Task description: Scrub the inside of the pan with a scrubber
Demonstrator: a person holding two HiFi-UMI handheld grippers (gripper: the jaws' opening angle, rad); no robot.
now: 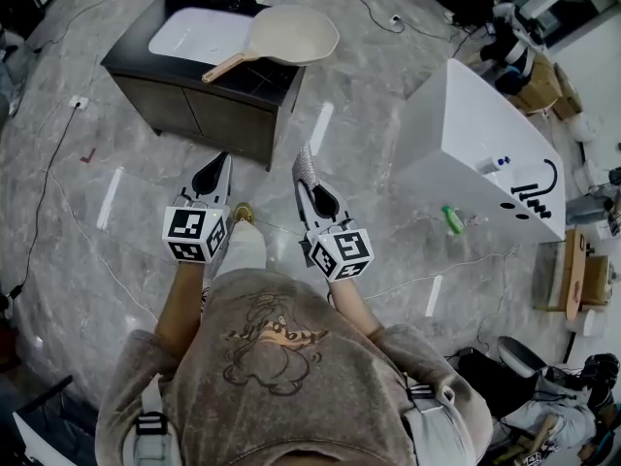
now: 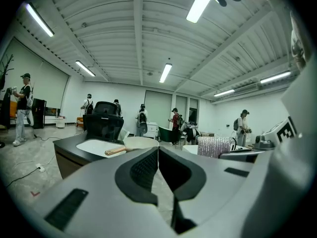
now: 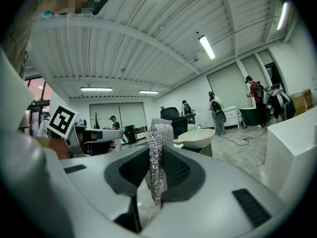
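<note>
Right gripper (image 1: 312,187) clamps the scrubber (image 1: 307,166); left gripper (image 1: 215,171) is closed, empty. Approach step, apparently: the pan (image 1: 291,35), upper centre, lies well apart. Next, reach it.

A big shared lab hall: strip lights (image 2: 166,72) on a ribbed ceiling (image 2: 124,33), cables (image 1: 55,163) over the grey floor (image 1: 378,163), backpacked people (image 2: 142,119) standing ahead of the left gripper (image 2: 158,155).

No text, label, brand or number can be read in any view.
</note>
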